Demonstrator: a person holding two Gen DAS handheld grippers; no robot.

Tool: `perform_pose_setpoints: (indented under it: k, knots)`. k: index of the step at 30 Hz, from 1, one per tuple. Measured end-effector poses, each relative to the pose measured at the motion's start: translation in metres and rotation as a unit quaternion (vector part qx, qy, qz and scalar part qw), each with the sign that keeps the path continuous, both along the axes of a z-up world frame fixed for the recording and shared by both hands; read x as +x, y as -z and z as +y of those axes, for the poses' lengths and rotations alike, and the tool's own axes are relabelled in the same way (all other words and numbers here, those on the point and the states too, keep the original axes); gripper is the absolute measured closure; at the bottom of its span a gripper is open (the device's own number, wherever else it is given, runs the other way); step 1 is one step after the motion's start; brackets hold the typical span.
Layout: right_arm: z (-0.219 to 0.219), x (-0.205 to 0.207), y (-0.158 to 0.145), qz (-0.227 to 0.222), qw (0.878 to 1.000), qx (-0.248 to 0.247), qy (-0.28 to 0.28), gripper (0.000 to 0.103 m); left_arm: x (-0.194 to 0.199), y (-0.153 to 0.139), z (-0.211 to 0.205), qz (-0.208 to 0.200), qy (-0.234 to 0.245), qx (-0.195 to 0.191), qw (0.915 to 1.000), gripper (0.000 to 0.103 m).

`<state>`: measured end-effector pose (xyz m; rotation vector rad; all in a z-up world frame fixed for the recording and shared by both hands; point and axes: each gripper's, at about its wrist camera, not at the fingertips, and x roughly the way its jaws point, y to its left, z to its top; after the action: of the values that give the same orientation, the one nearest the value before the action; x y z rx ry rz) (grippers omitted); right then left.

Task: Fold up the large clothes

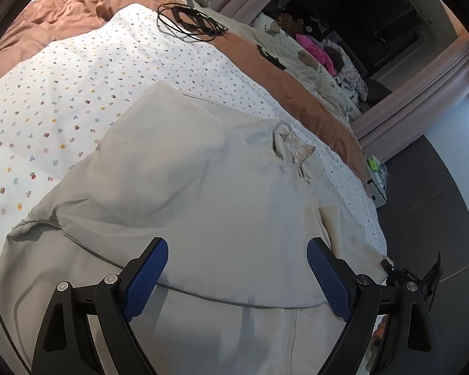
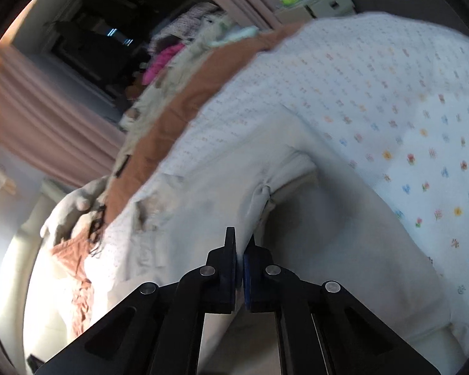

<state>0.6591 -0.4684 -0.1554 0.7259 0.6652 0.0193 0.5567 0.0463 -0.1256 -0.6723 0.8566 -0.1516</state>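
Note:
A large pale grey-beige garment [image 1: 203, 172] lies spread on the bed, its collar [image 1: 297, 153] towards the right edge. My left gripper [image 1: 237, 250] hovers just above the garment's near part, open wide, with nothing between its blue pads [image 1: 147, 278]. In the blurred right wrist view the same garment [image 2: 203, 187] rises in a pinched ridge that runs down into my right gripper [image 2: 241, 250]. Its jaws stand shut on a thin fold of that cloth. A black part of it [image 1: 406, 278] shows at the garment's right edge.
The bed carries a white flowered sheet [image 1: 78, 93] and a rust-coloured duvet [image 1: 62, 9]. A coiled black cable [image 1: 187, 22] lies at the far end. A heap of clothes [image 1: 322, 56] sits beyond the garment. Pink curtains [image 1: 422, 93] and a box [image 1: 376, 187] stand on the floor side.

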Motion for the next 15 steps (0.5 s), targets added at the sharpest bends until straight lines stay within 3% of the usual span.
perform_pose_setpoints:
  k: [7, 15]
  knots:
    - [0.075, -0.008, -0.052, -0.043, 0.993, -0.085, -0.063, 0.098, -0.012, -0.015, 0.011, -0.013, -0.008, -0.018, 0.9997, 0.012]
    - [0.167, -0.022, -0.076, -0.078, 0.967, -0.183, -0.158, 0.098, -0.027, -0.031, 0.032, -0.019, -0.025, -0.020, 0.9993, 0.012]
